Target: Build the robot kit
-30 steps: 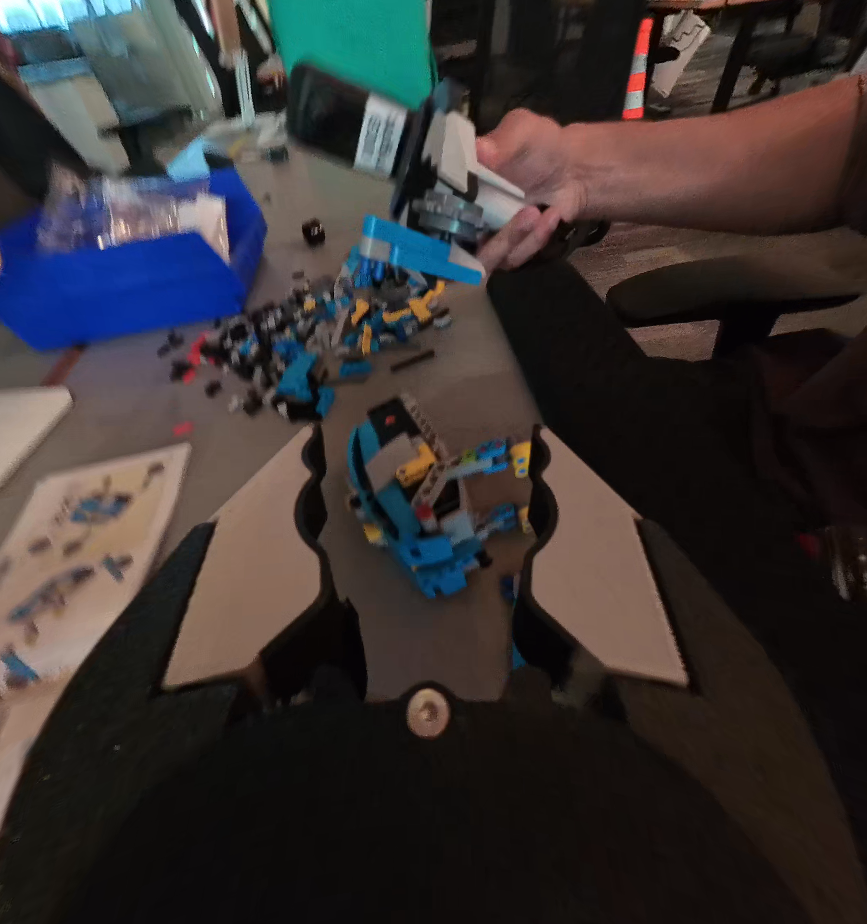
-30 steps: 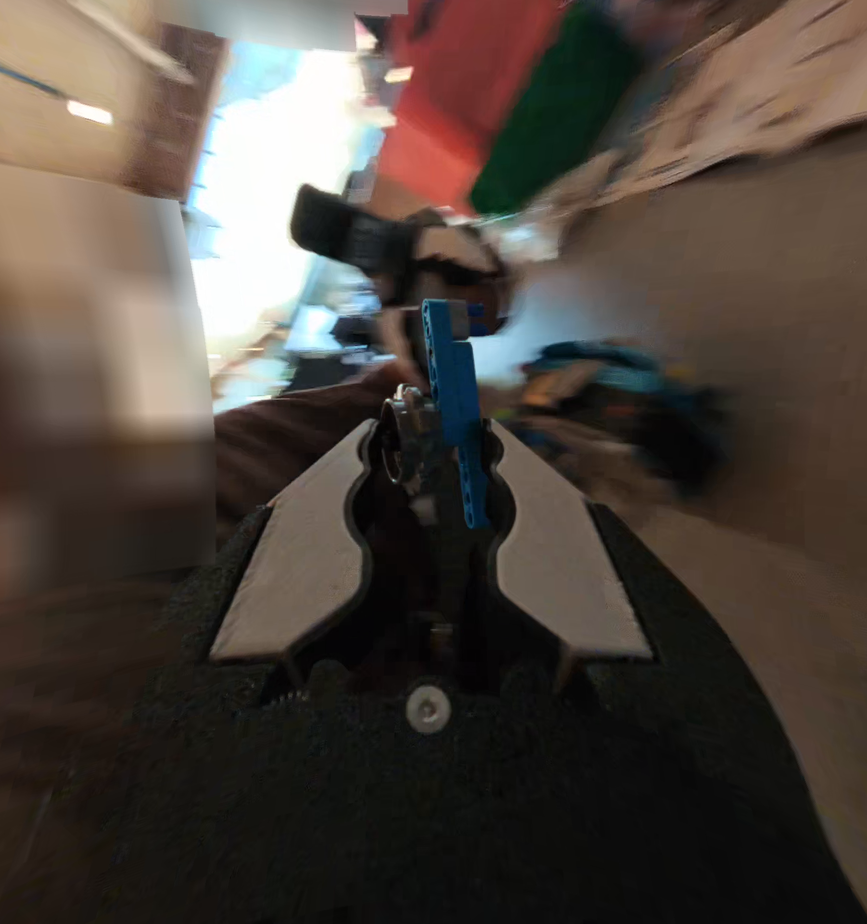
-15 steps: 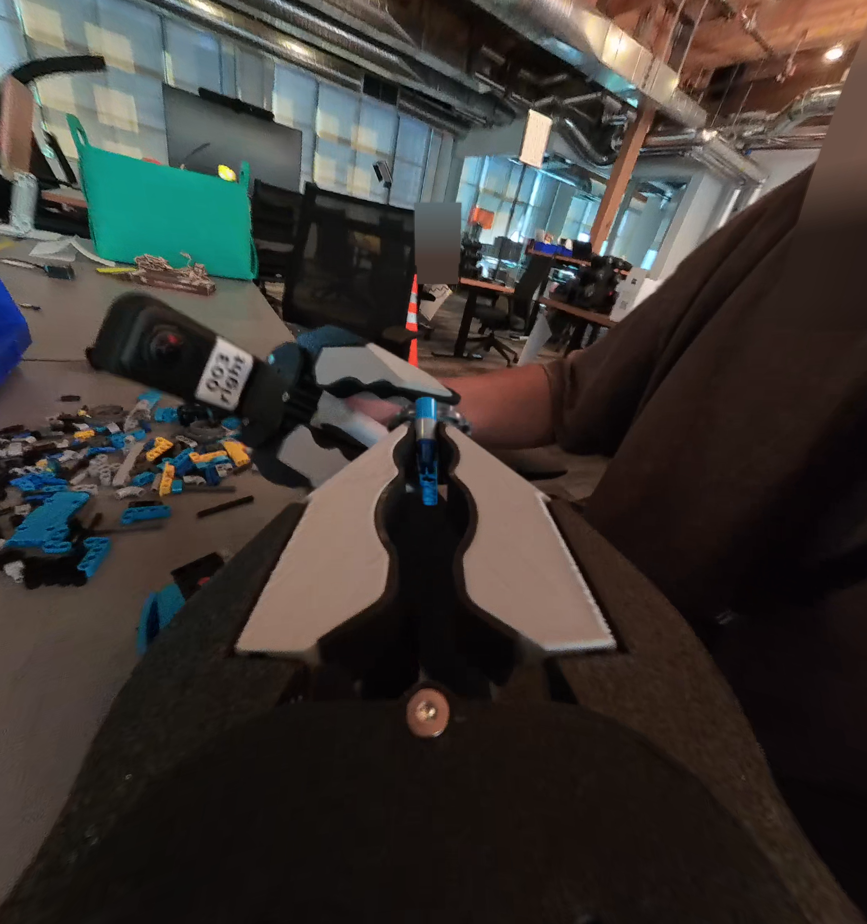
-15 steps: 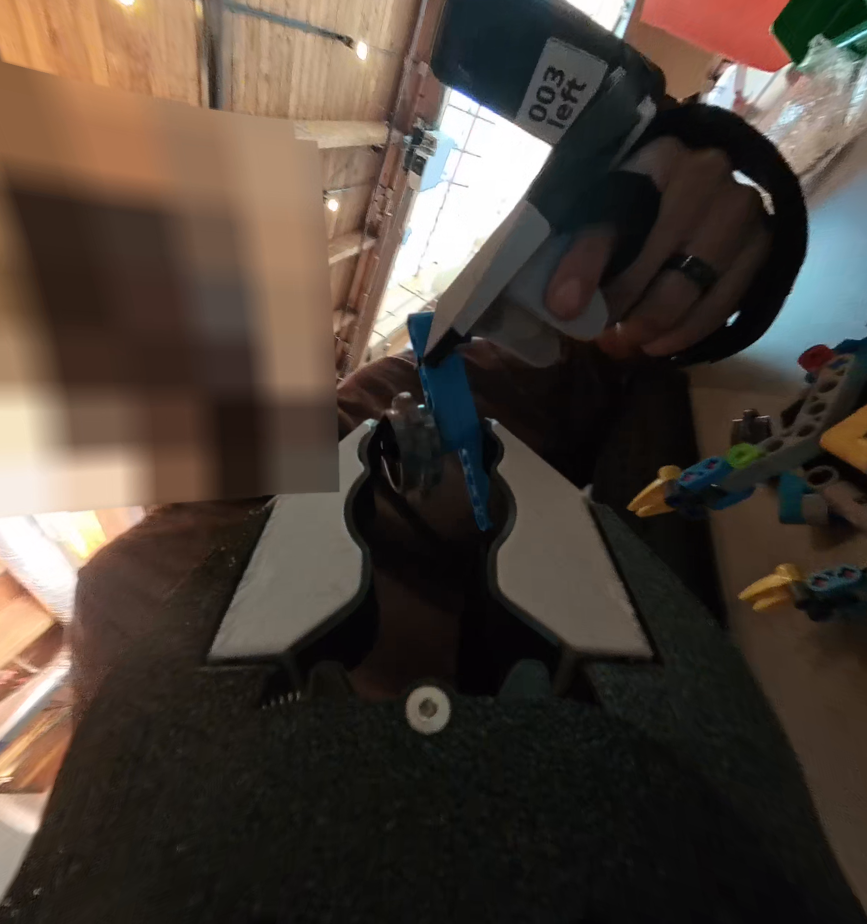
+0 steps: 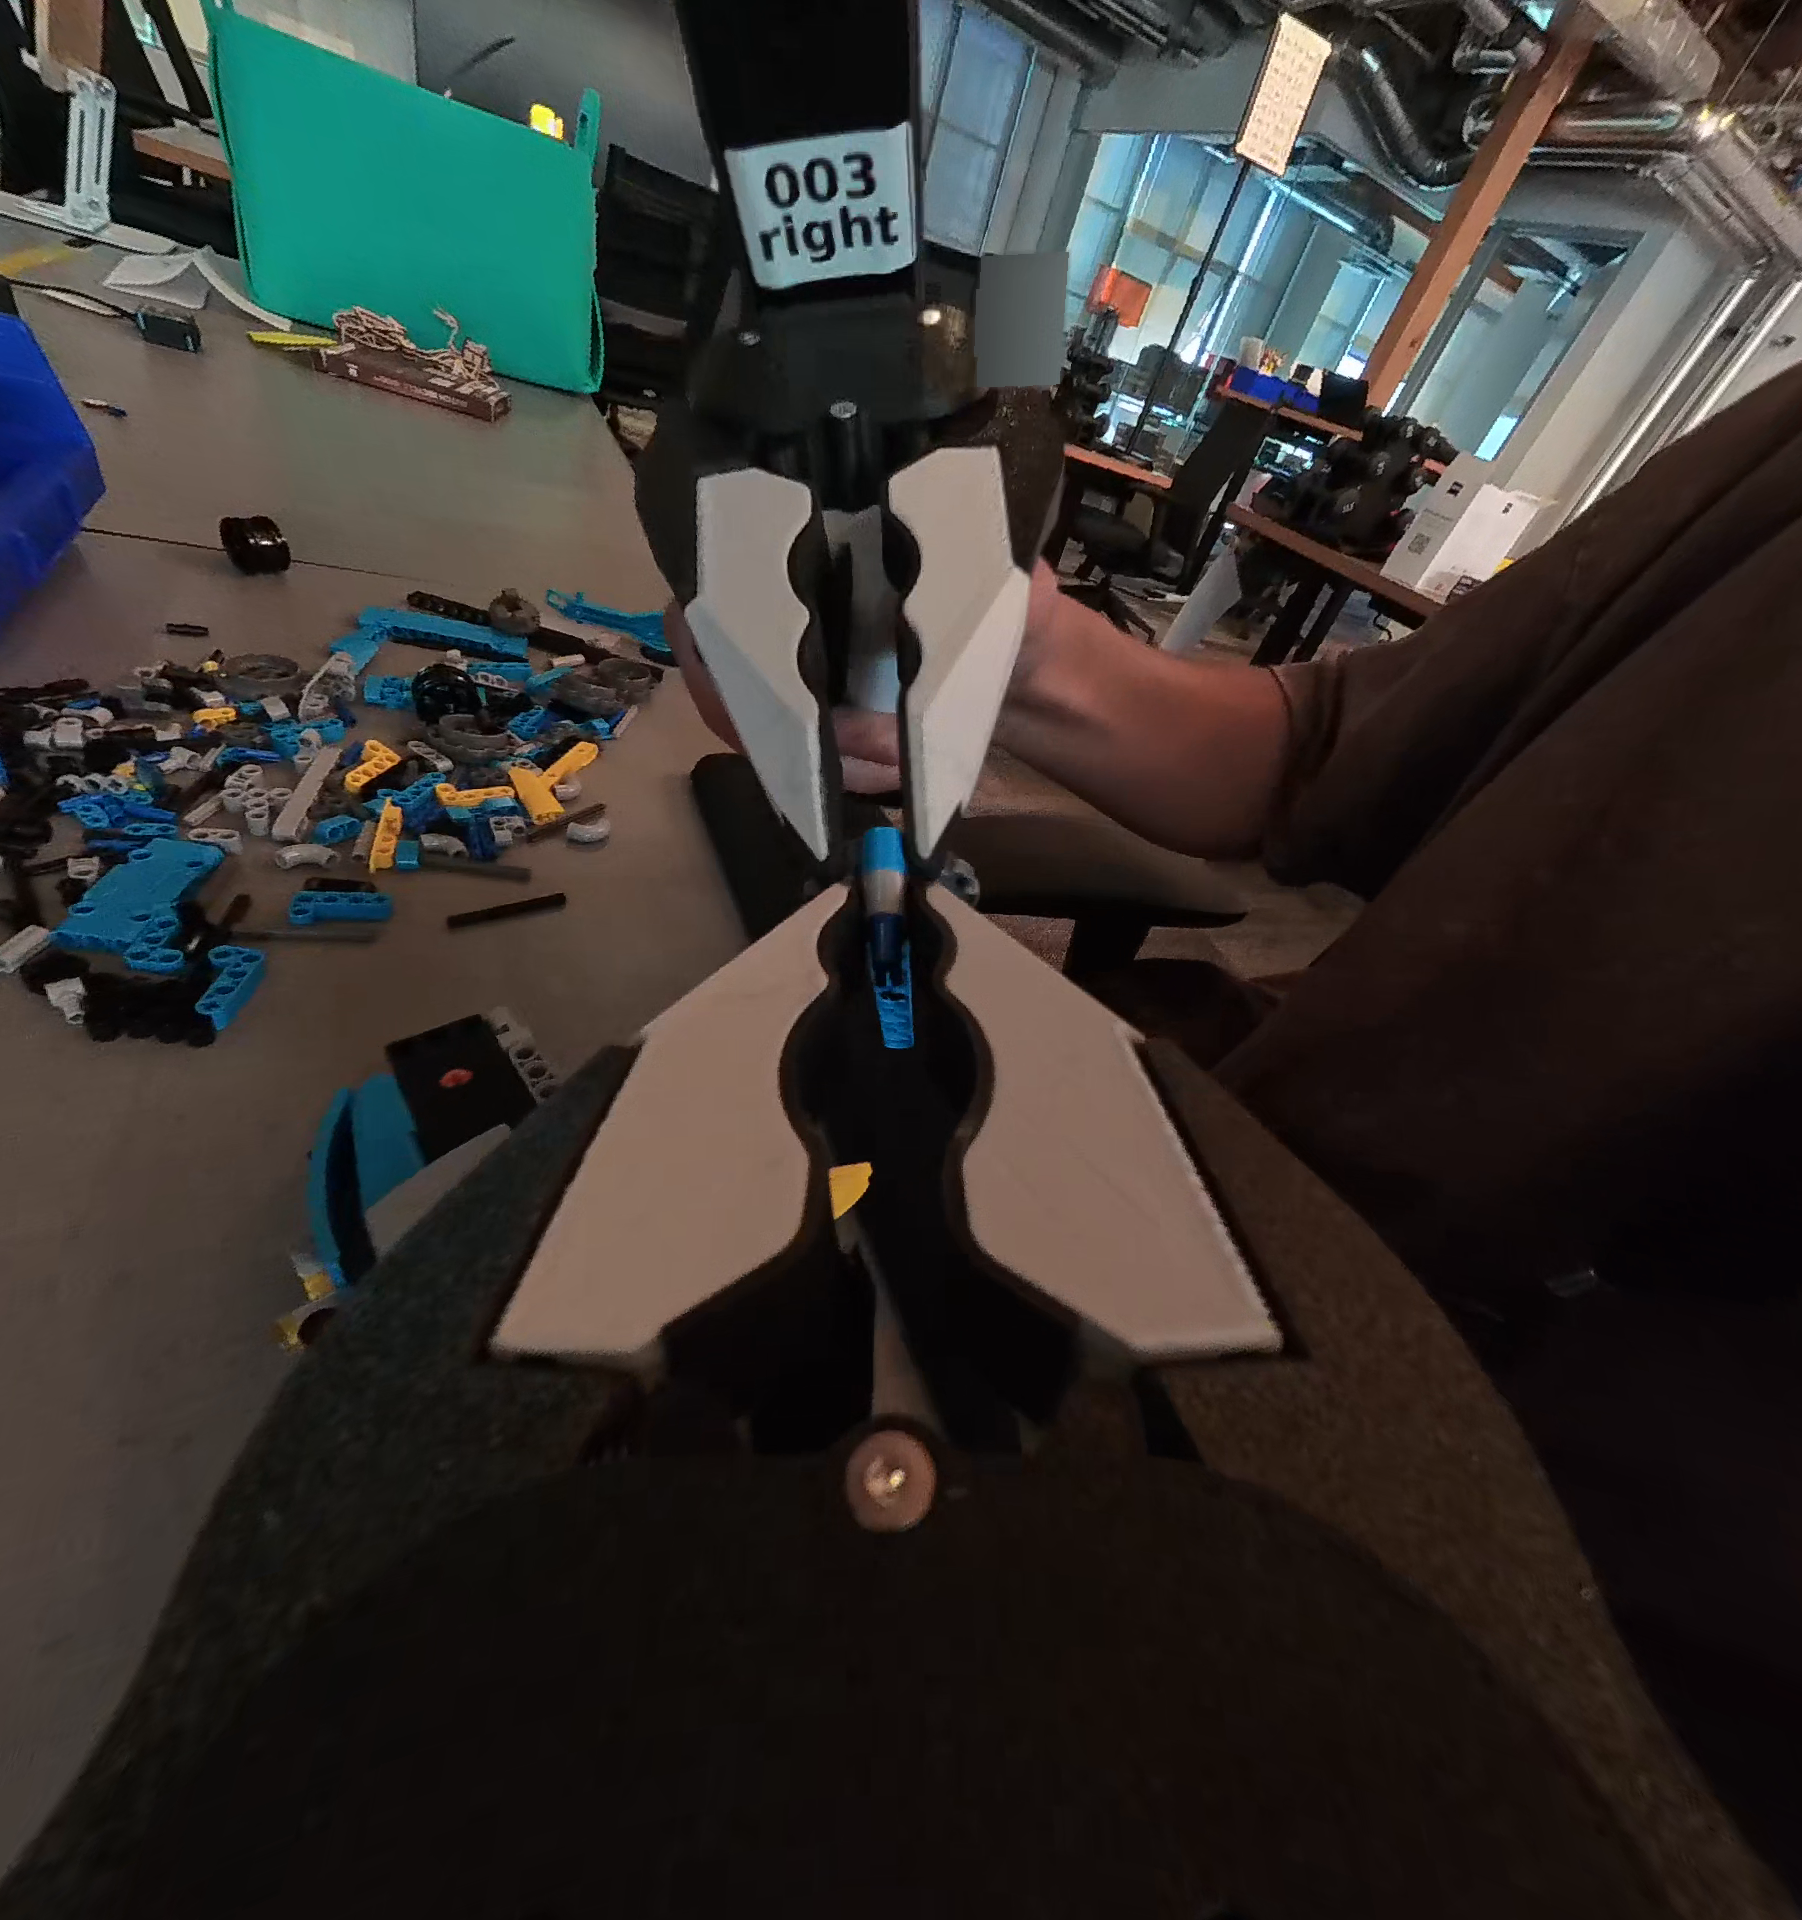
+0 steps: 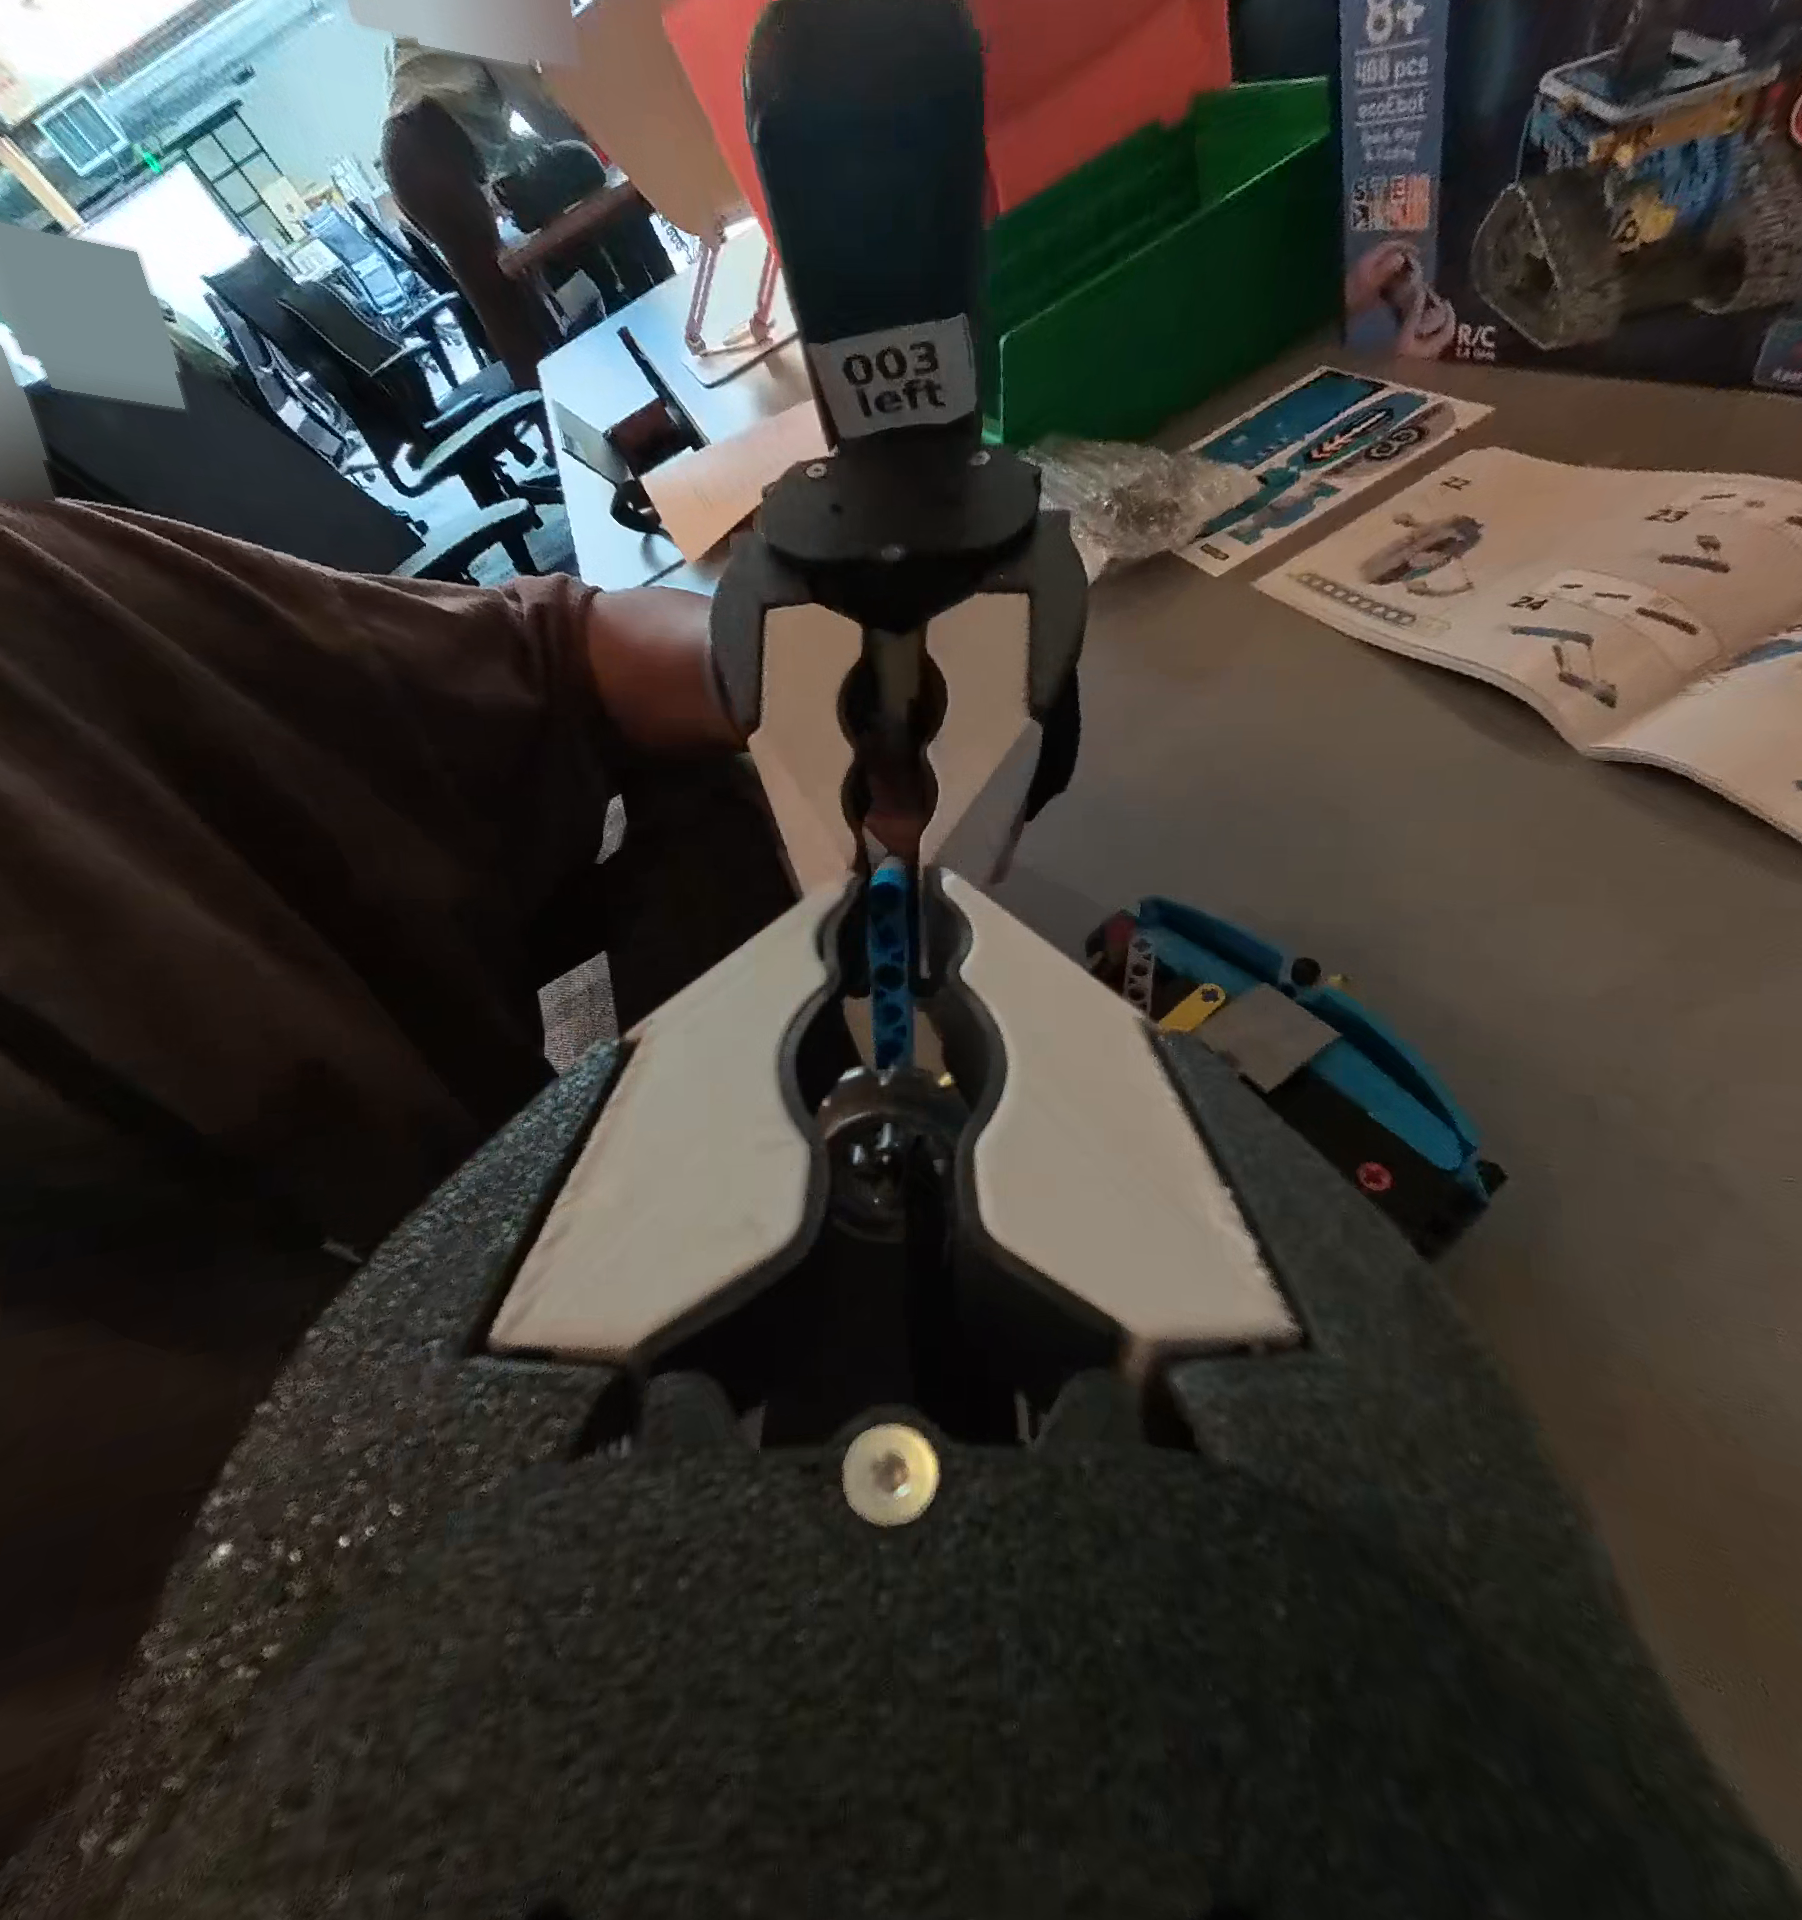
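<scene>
My left gripper (image 5: pixel 886 900) is shut on a thin blue beam (image 5: pixel 894 997) with a blue and grey pin at its far end. My right gripper (image 6: pixel 892 885) is shut on the same blue beam (image 6: pixel 889 971), and a grey round part (image 6: pixel 884 1143) sits deeper between its fingers. The two grippers meet tip to tip above the table edge: the right gripper (image 5: pixel 869 847) points down at me in the left wrist view, the left gripper (image 6: pixel 892 858) in the right wrist view. A part-built blue and black model (image 6: pixel 1312 1060) lies on the table below, also in the left wrist view (image 5: pixel 398 1122).
A pile of loose blue, yellow, grey and black pieces (image 5: pixel 305 769) covers the grey table (image 5: pixel 149 1299) to the left, with a blue bin (image 5: pixel 3 499) behind. An open instruction booklet (image 6: pixel 1603 613), a toy box (image 6: pixel 1603 177) and a green bin (image 6: pixel 1157 260) lie farther off. A person's brown sleeve (image 5: pixel 1551 831) is close.
My left gripper rose from open above the model and shut on the blue beam held by the right gripper. The two grippers have swung to face each other head on.
</scene>
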Demonstrator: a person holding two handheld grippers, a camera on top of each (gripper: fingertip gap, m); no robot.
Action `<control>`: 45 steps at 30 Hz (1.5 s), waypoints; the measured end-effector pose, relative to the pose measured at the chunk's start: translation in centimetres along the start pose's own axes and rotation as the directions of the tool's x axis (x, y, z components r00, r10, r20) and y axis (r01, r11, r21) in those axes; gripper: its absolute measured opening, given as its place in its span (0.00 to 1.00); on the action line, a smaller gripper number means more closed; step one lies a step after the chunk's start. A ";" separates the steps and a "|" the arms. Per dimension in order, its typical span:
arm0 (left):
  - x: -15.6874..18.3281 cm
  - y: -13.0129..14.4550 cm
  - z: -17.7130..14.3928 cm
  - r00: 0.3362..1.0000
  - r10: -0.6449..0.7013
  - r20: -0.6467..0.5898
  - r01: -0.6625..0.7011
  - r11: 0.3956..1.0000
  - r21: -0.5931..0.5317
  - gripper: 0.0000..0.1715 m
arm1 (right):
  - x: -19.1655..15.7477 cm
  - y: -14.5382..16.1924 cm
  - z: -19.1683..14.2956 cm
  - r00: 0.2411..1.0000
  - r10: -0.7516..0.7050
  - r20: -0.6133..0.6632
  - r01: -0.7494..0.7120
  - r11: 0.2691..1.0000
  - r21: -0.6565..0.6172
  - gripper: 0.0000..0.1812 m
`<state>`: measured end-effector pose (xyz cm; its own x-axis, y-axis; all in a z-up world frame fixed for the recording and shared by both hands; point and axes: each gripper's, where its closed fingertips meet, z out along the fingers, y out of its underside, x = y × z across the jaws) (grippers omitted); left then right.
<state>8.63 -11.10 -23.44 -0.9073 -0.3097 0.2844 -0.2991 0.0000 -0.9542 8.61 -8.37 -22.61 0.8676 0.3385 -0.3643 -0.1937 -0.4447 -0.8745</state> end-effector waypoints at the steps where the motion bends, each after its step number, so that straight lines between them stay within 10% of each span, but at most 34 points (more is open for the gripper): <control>1: 0.1 0.0 0.0 1.000 0.001 0.003 -0.001 1.000 -0.001 0.03 | -0.1 0.0 -0.1 1.000 0.007 0.005 -0.007 1.000 0.000 0.06; 9: -0.2 -0.5 0.3 0.999 -0.049 0.002 0.049 0.997 0.060 0.15 | -0.4 -2.3 -1.7 0.996 0.059 0.059 -0.068 0.986 0.152 0.03; 31: -1.0 0.6 1.0 0.995 -0.065 0.076 0.065 0.998 0.009 0.05 | 0.6 0.0 0.3 0.997 0.009 -0.080 -0.010 1.000 -0.018 0.04; 38: -5.9 3.8 -4.2 0.955 0.086 0.283 -0.033 0.982 -0.185 0.42 | 6.9 1.5 -2.5 0.900 0.164 -0.404 -0.271 0.936 -0.223 0.04; 45: -6.2 9.4 -5.3 0.950 0.169 0.261 -0.069 0.934 -0.352 0.54 | 12.2 6.1 -2.8 0.753 0.208 -0.624 -0.460 0.845 -0.274 0.04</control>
<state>9.86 -4.13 -33.68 -0.8357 -0.5426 0.0849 -0.3203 0.3559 -0.8779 19.33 -9.26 -31.50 0.8992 -0.3546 -0.2563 -0.4370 -0.7586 -0.4834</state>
